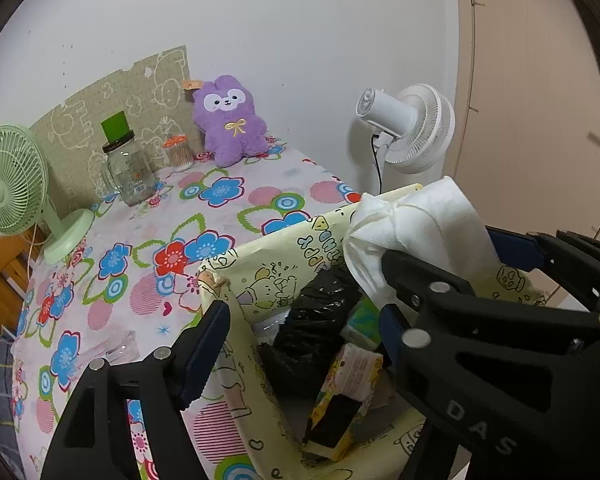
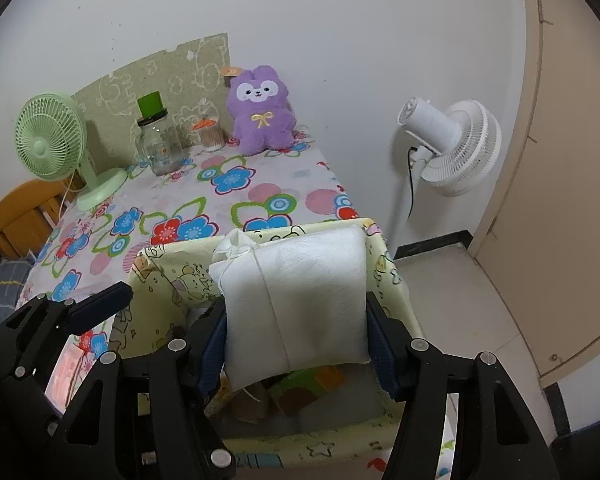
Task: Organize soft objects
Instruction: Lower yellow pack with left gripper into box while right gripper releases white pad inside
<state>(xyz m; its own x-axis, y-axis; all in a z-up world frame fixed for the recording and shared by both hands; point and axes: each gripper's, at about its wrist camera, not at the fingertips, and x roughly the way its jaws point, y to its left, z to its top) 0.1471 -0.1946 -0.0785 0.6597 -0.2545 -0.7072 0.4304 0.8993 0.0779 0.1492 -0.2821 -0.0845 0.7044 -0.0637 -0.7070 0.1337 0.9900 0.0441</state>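
White pouch (image 2: 300, 300), string-tied, clamped in right tool (image 2: 298, 344) above yellow cartoon bin (image 2: 392, 276) at table (image 2: 260, 196) edge. Left tool (image 1: 300, 332) gapes, empty. Floral cloth, white wall, purple plush (image 2: 260, 108), two fans. Bin contents dark, jumbled, unclear.

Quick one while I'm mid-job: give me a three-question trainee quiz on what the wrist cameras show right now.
1. True or false: the right gripper holds the white bundle over the yellow cartoon-print bin.
2. Which stands nearest the purple plush? A) green desk fan B) cotton swab jar C) glass jar with green lid
3. Fill in: the left gripper has its fingers ____.

Key: 1 true; 2 B; 3 open
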